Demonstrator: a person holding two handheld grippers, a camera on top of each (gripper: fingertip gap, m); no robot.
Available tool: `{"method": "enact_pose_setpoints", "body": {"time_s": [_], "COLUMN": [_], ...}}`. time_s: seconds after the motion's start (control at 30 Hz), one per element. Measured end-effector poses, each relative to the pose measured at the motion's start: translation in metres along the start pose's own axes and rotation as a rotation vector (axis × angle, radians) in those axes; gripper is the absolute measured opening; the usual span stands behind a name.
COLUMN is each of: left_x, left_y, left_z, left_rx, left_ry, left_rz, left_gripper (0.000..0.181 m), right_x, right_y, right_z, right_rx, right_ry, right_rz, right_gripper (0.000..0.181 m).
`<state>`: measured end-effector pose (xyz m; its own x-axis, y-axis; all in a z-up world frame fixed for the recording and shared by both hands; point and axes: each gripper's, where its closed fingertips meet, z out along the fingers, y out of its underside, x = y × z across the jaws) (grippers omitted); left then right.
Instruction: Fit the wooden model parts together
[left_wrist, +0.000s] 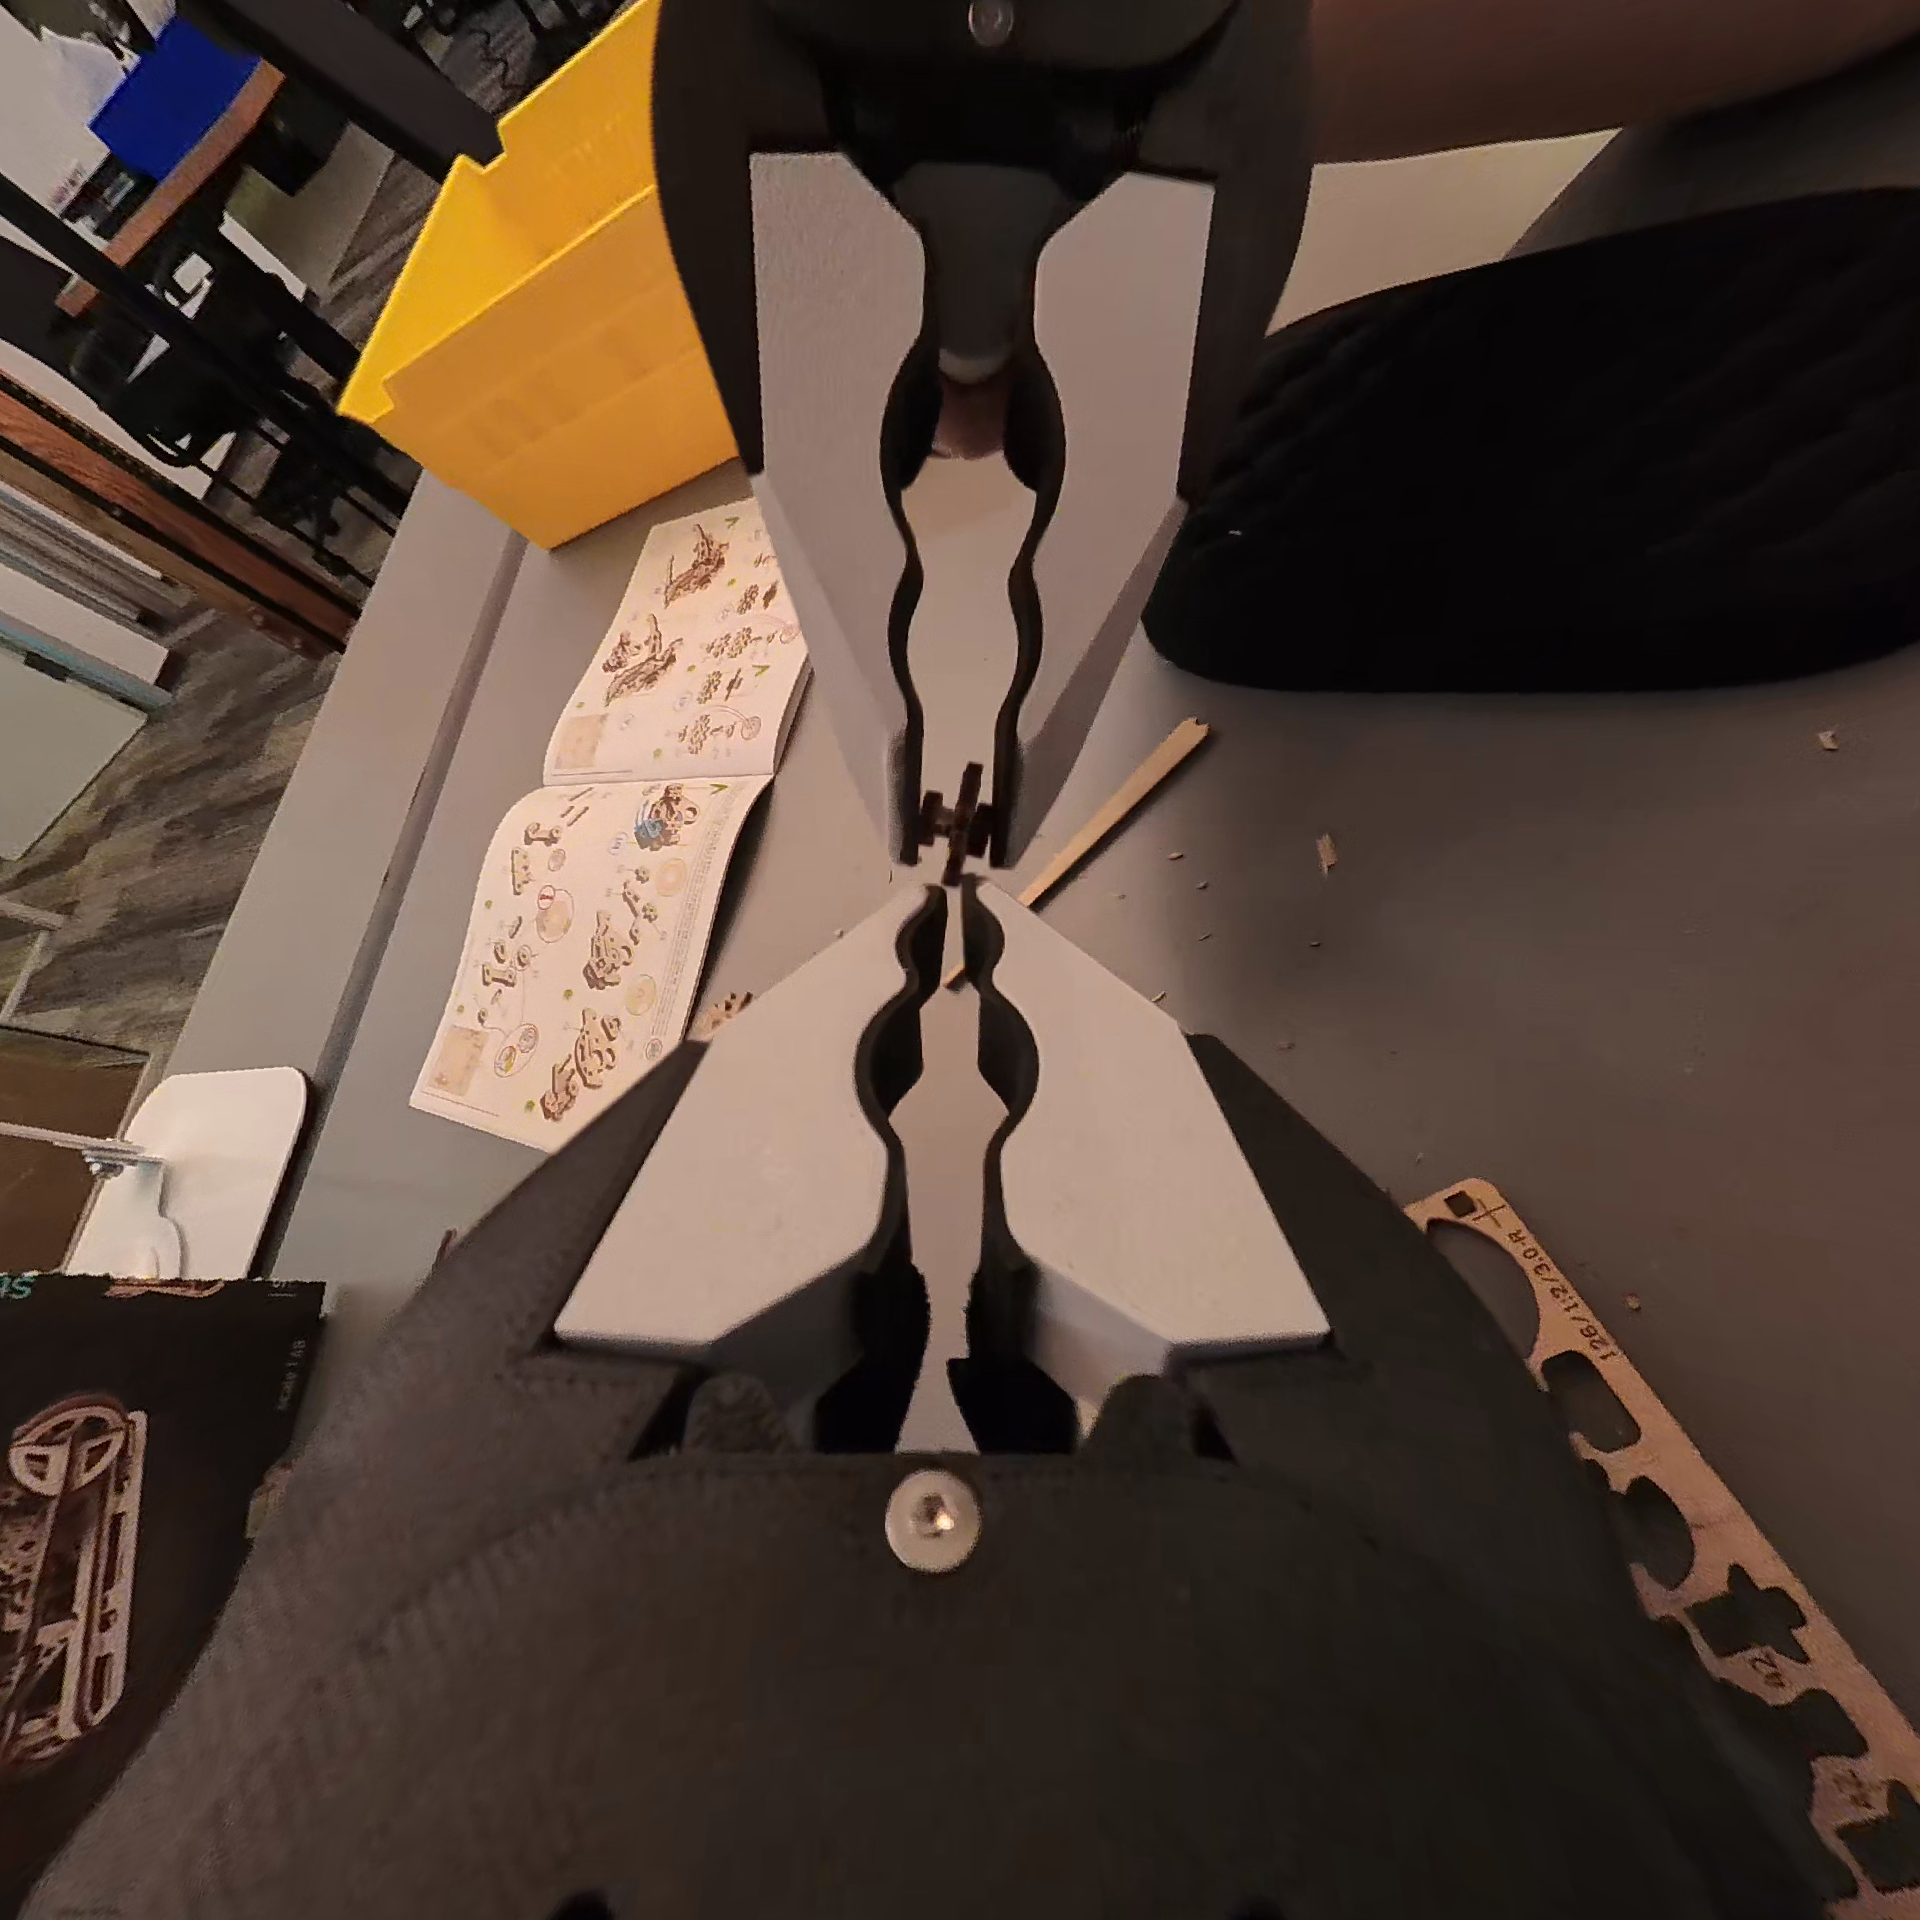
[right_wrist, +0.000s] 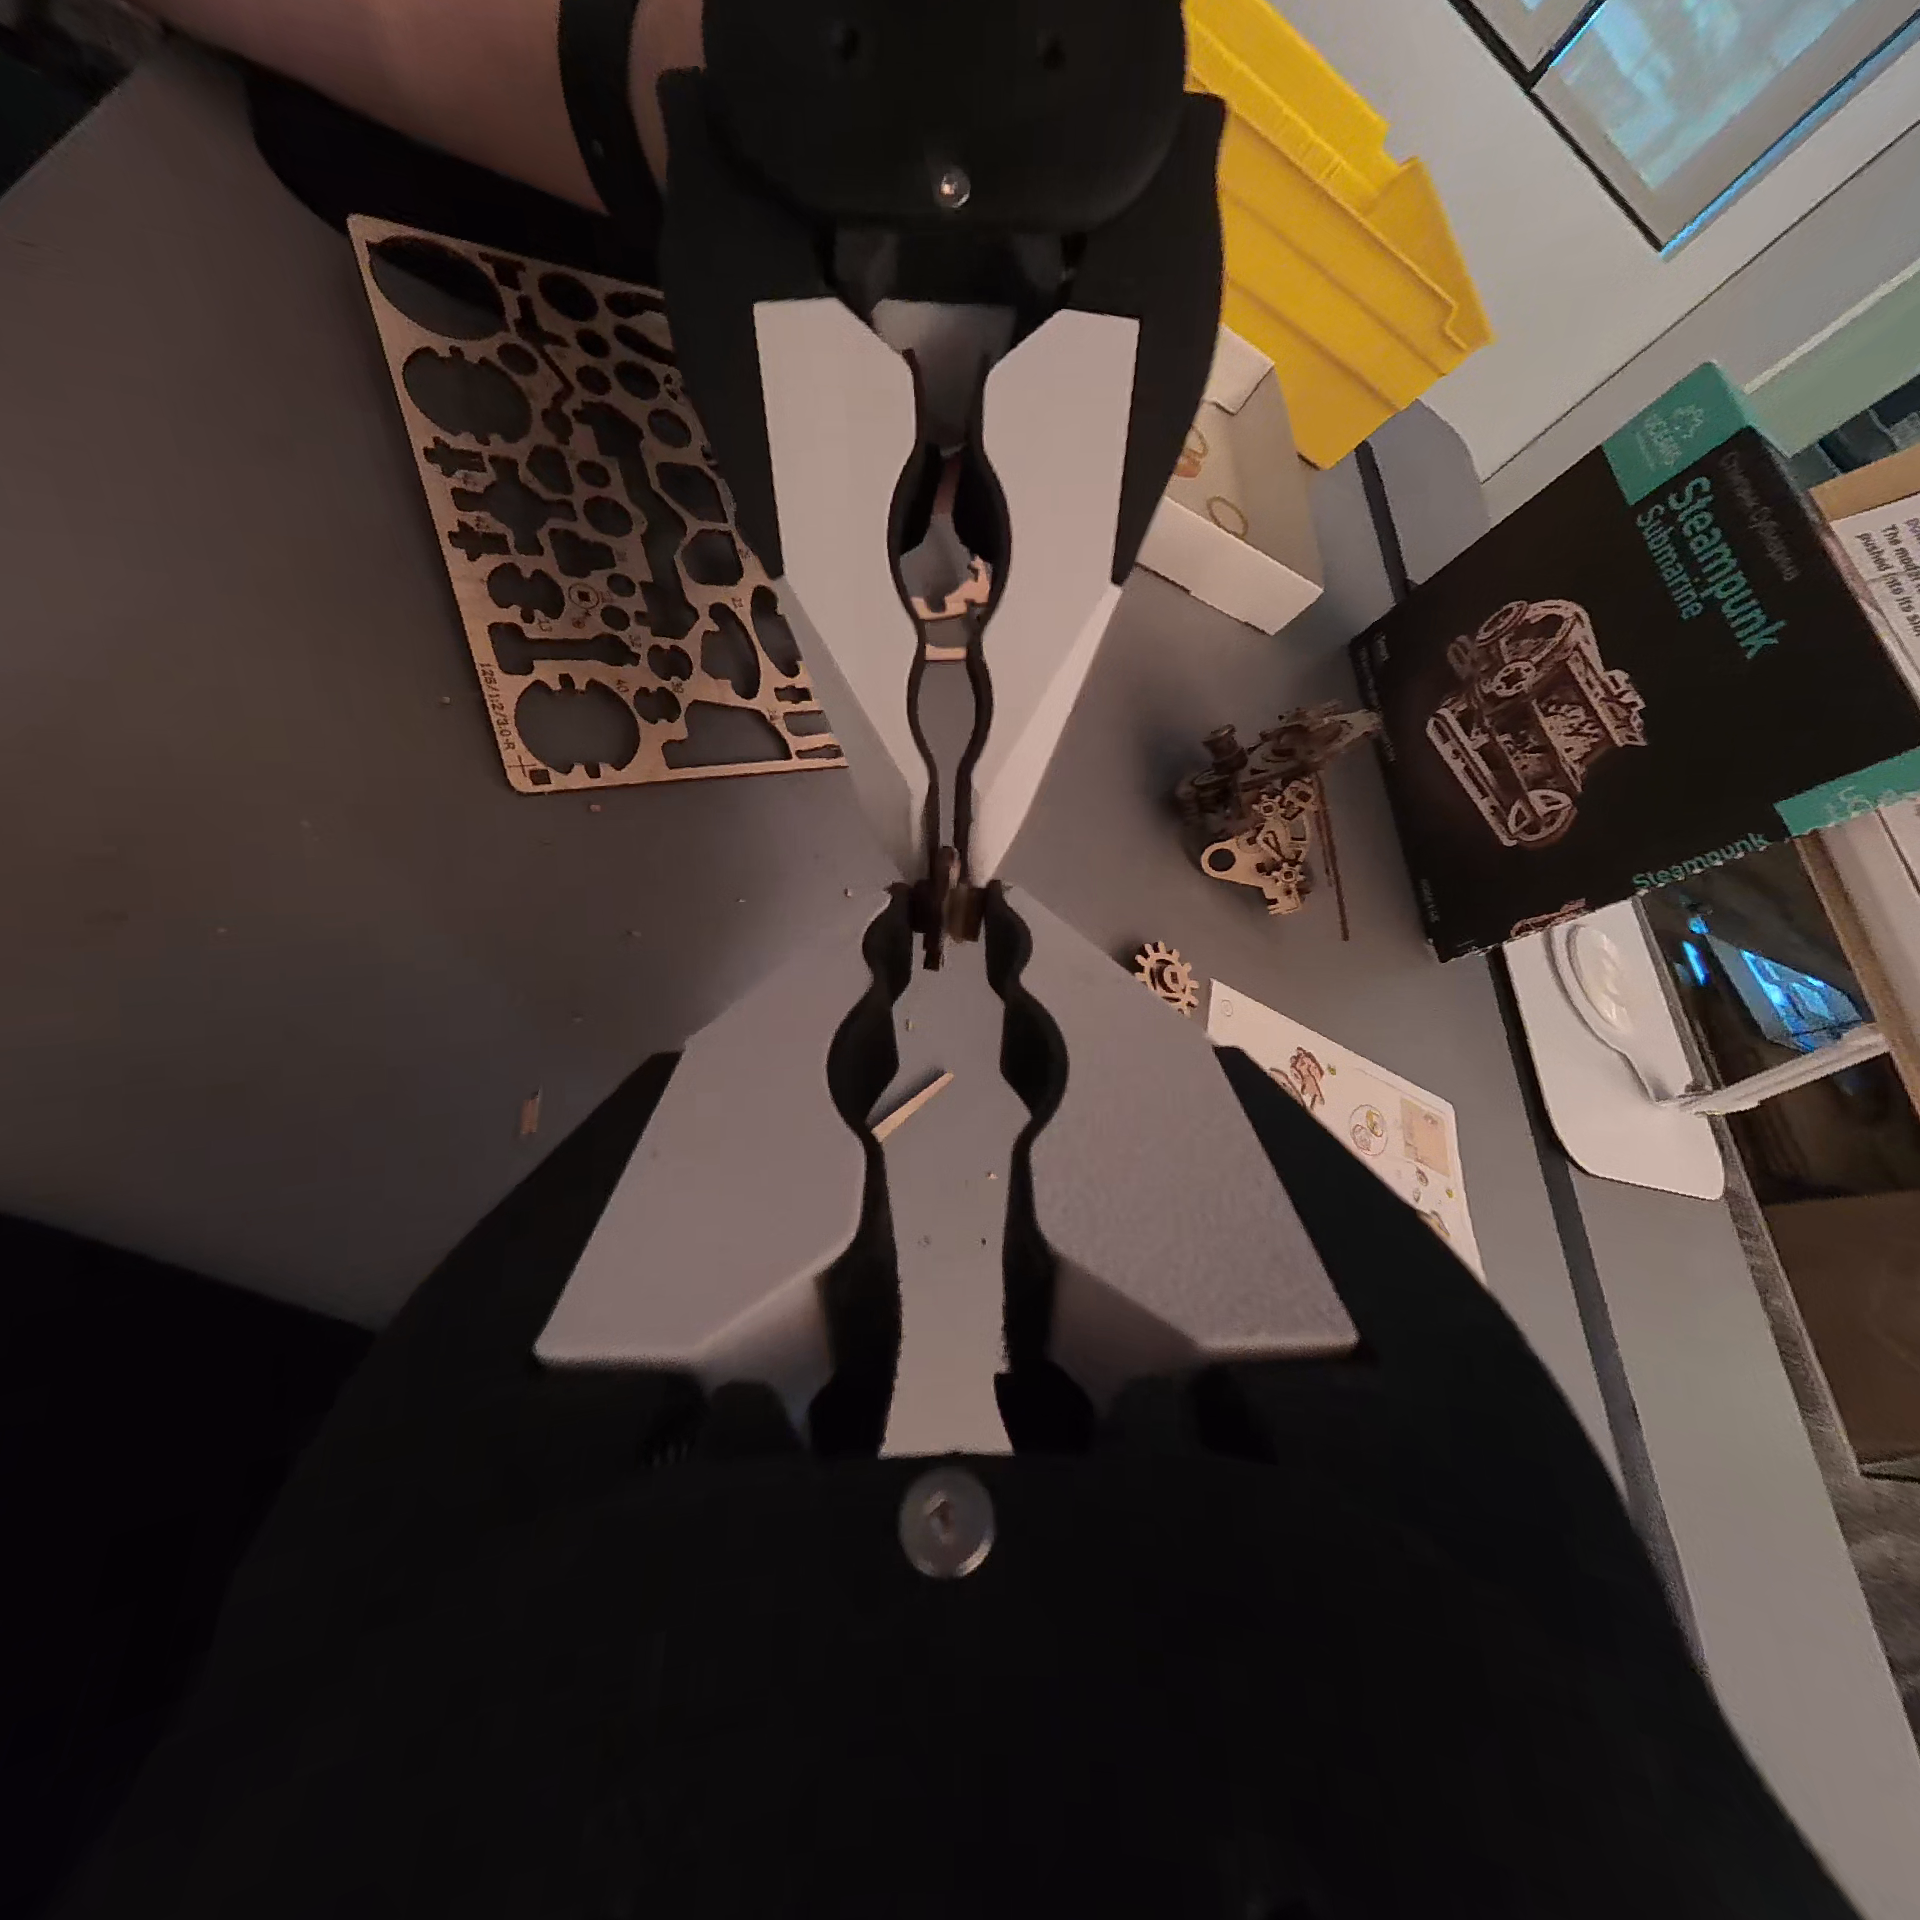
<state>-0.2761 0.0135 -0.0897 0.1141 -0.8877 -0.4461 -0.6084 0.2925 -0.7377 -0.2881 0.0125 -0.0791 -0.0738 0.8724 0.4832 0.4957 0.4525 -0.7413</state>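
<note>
Above grey table (left_wrist: 1455, 935), nose to nose: left gripper (left_wrist: 954, 896) pinched on thin wooden gear piece (right_wrist: 943, 868), right gripper (right_wrist: 951, 914) clamped across small axle with discs (left_wrist: 951, 816). Held mid-air, touching. Probably light, stiff, brittle plywood; best gripped on flat faces, never teeth. Dark laser-cut edges, pale faces, tiny.

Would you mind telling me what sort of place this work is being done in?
Probably an office or lab workbench used for hobby model building: a grey table carrying a punched-out wooden parts sheet, an open instruction booklet and yellow storage bins.
</note>
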Motion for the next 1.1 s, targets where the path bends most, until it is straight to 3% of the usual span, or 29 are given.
{"method": "enact_pose_setpoints", "body": {"time_s": [0.17, 0.33, 0.9, 1.1], "left_x": [0.0, 0.002, -0.002, 0.001], "left_y": [-0.008, -0.017, -0.014, -0.012], "left_z": [-0.007, -0.012, -0.01, -0.012], "left_rx": [0.077, 0.14, 0.116, 0.13], "left_ry": [0.048, 0.073, 0.047, 0.09], "left_rz": [-0.057, -0.073, -0.069, -0.096], "left_gripper": [0.007, 0.0, 0.0, 0.004], "right_x": [0.004, -0.001, 0.003, -0.005], "right_y": [-0.009, -0.017, -0.016, -0.019], "right_z": [-0.005, -0.009, -0.006, -0.008], "right_rx": [0.096, 0.173, 0.138, 0.169], "right_ry": [-0.024, -0.077, -0.033, -0.097], "right_rz": [0.089, 0.128, 0.113, 0.106], "right_gripper": [0.012, 0.012, 0.013, 0.012]}}
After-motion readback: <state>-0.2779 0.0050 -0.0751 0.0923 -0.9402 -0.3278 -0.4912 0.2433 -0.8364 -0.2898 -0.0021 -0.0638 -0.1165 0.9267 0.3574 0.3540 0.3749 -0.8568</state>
